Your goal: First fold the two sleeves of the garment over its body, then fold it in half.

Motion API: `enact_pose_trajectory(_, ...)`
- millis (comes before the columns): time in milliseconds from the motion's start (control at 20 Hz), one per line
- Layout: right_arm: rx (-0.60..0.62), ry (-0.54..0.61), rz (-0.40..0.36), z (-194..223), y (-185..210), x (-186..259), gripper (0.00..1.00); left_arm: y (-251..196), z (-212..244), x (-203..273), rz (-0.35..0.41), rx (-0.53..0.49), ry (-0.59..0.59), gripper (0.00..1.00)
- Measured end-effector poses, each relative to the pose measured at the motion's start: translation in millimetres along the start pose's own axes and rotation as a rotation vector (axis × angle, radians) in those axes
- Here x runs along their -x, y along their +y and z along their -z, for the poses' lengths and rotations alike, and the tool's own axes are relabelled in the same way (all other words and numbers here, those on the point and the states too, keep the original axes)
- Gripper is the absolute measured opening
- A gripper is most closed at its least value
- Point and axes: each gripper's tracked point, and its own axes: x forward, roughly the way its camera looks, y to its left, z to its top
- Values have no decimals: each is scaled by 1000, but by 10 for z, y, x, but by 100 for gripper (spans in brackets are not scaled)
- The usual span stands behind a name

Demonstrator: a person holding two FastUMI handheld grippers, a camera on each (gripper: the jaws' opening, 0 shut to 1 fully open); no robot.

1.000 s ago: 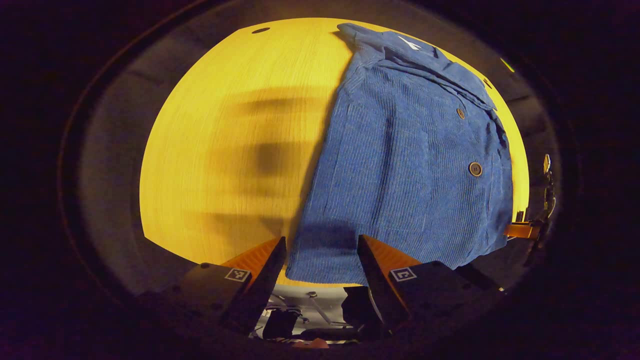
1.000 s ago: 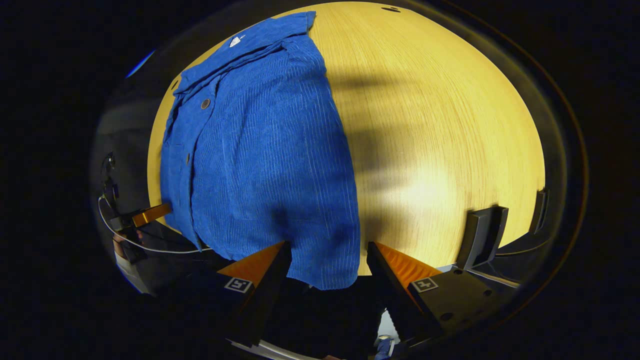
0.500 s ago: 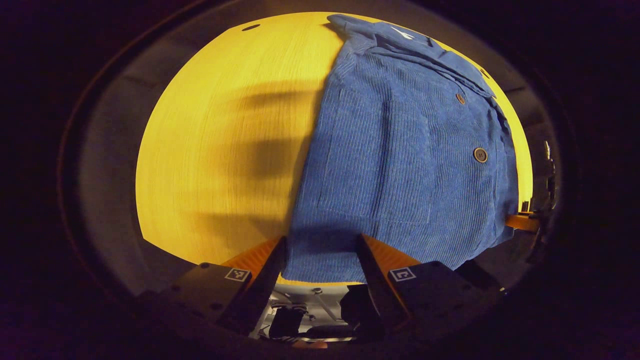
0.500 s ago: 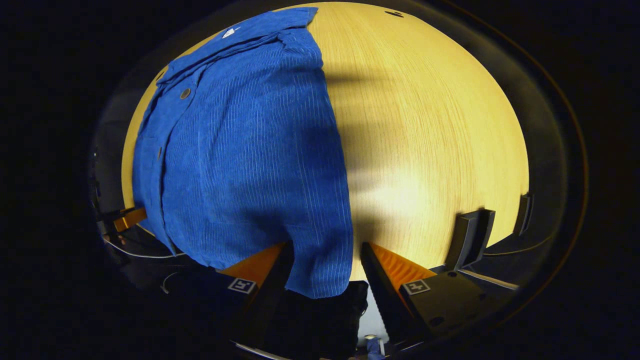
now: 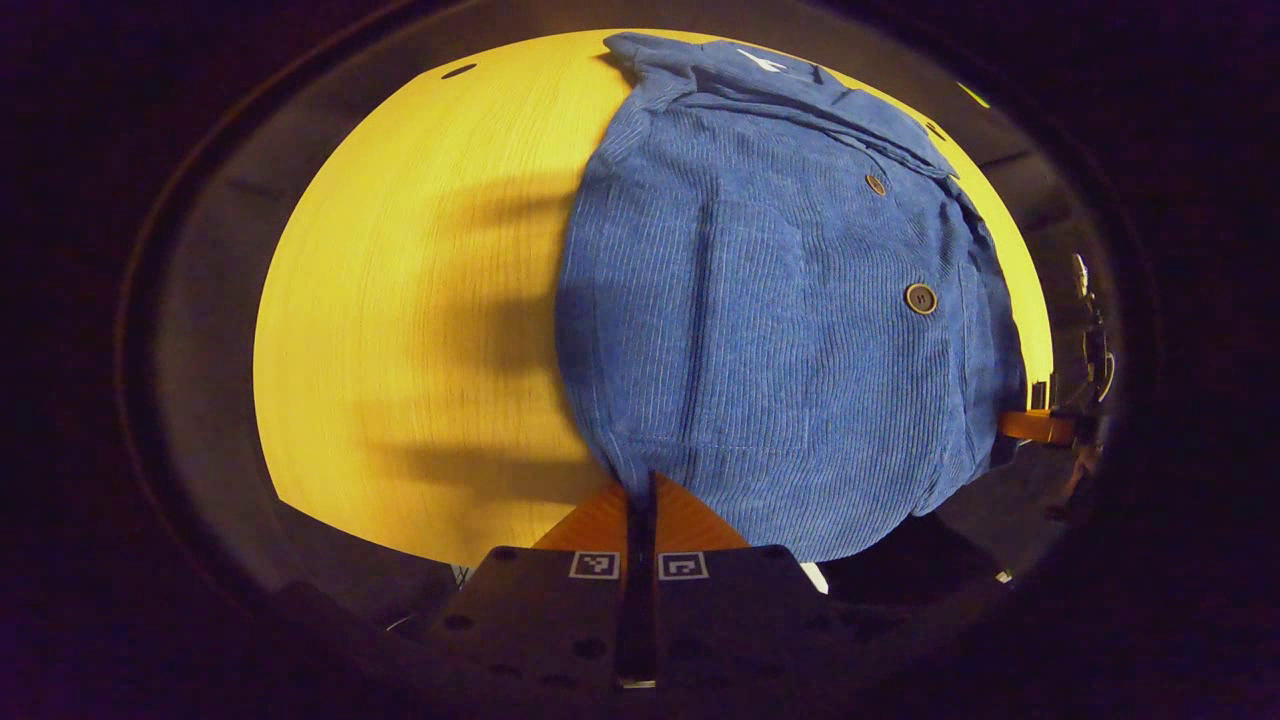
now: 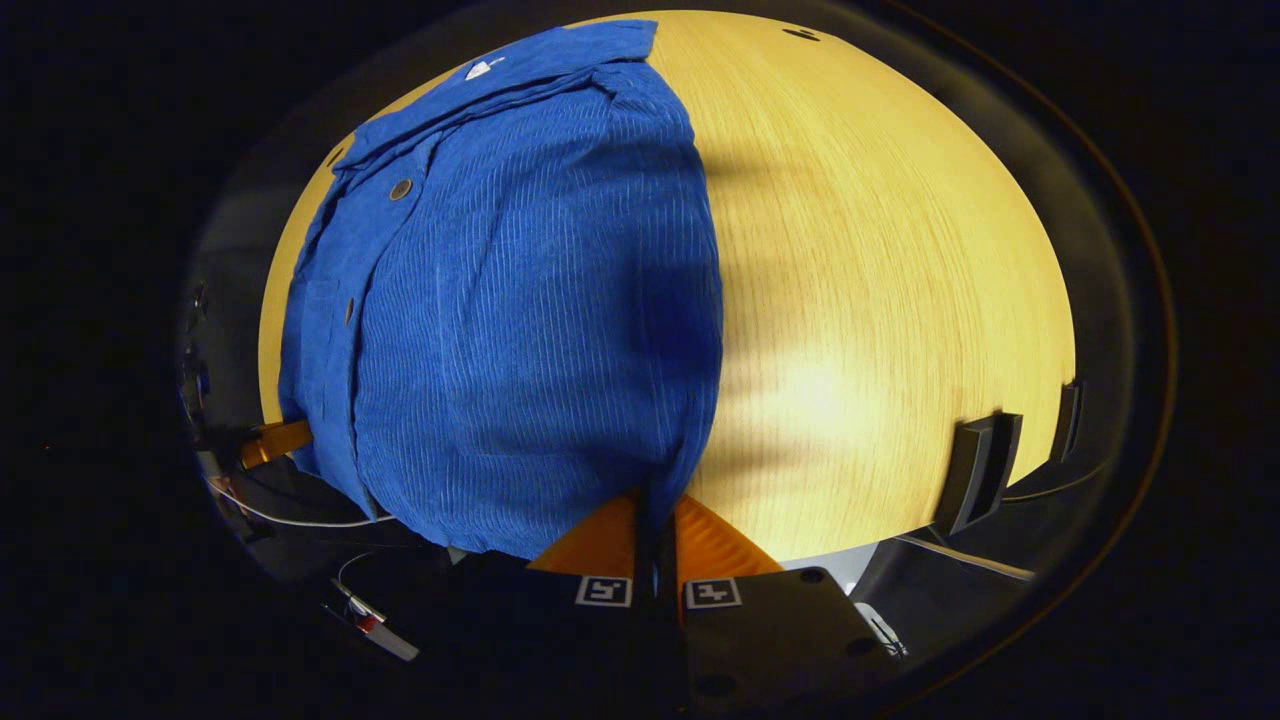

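Left gripper [image 5: 640, 490] clamping down, fingers pressed together on the near hem of the blue corduroy shirt [image 5: 780, 300], right at its near left corner. Right gripper [image 6: 655, 510] pinching the same hem, fingers closed on the cloth at the near right corner. Both sets of fingers meeting in a thin line, no gap to speak of, fabric caught between them.

Shirt spreading away from both grippers across the round wooden table [image 5: 400, 300], collar [image 5: 760, 75] lying at the far end, hem sitting at the near edge where the fingers are gripping. In the left gripper view, cloth running up and to the right from the pinch; in the right gripper view [image 6: 520, 300], running up and to the left. Bare tabletop [image 6: 880, 250] stretching out beside it on the outer side in each view.

Looking narrow and tidy, side edges lying straight, no sleeve sticking out past the body. Ribbed texture showing clearly, button placket lying along one side, a button [image 5: 920, 298] catching the light, a small white tag peeking at the collar [image 6: 485, 68]. Other gripper showing faintly far off at the rim in each view.
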Motion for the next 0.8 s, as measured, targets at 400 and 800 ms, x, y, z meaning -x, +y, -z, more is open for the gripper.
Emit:
enact_pose_trajectory(400, 16, -104, -75, -184, 298, 520, 5, -66, -236, 610, 132, 3, -122, 0)
enact_pose_trajectory(800, 24, -337, -173, -1082, 646, 1747, 5, -26, -793, 1755, 195, -71, -341, 0)
